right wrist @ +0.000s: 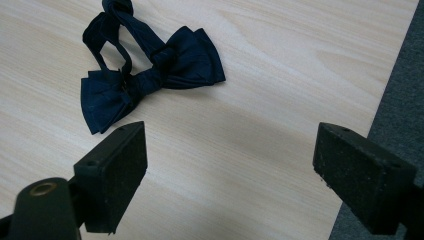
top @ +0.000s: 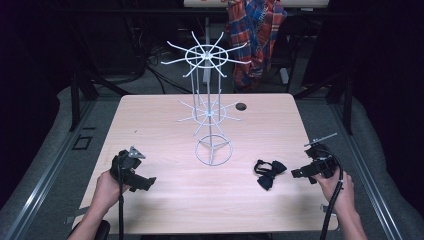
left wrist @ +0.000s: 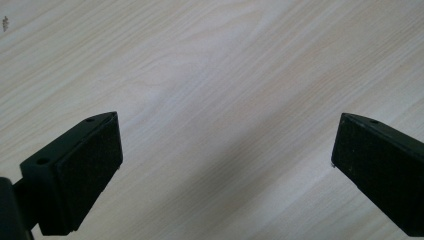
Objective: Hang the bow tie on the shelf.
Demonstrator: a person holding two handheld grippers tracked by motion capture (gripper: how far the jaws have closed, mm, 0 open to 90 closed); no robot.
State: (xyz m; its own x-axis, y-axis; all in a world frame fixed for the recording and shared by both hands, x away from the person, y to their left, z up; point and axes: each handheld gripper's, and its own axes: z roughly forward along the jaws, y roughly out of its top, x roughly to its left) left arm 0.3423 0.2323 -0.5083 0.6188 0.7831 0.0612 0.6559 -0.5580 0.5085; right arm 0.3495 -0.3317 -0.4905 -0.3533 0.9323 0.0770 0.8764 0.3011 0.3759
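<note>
**Two open grippers, a bow tie and a wire rack on the table**

A light wooden table carries a white wire rack near its middle. The rack stands upright on a ring base, with two tiers of spokes radiating from its centre post. A dark bow tie lies flat on the table to the right of the rack's base, well apart from it, its strap looped beside the bow.

The left gripper is held low over bare wood near the table's front left. Its jaws stand wide apart and nothing is between them. The right gripper is held near the table's right edge, just beside the bow tie and pointing toward it. Its jaws are also spread wide and hold nothing; in the right gripper view the bow tie lies just beyond the left jaw, not touching it.

Behind the table a plaid cloth hangs down.
</note>
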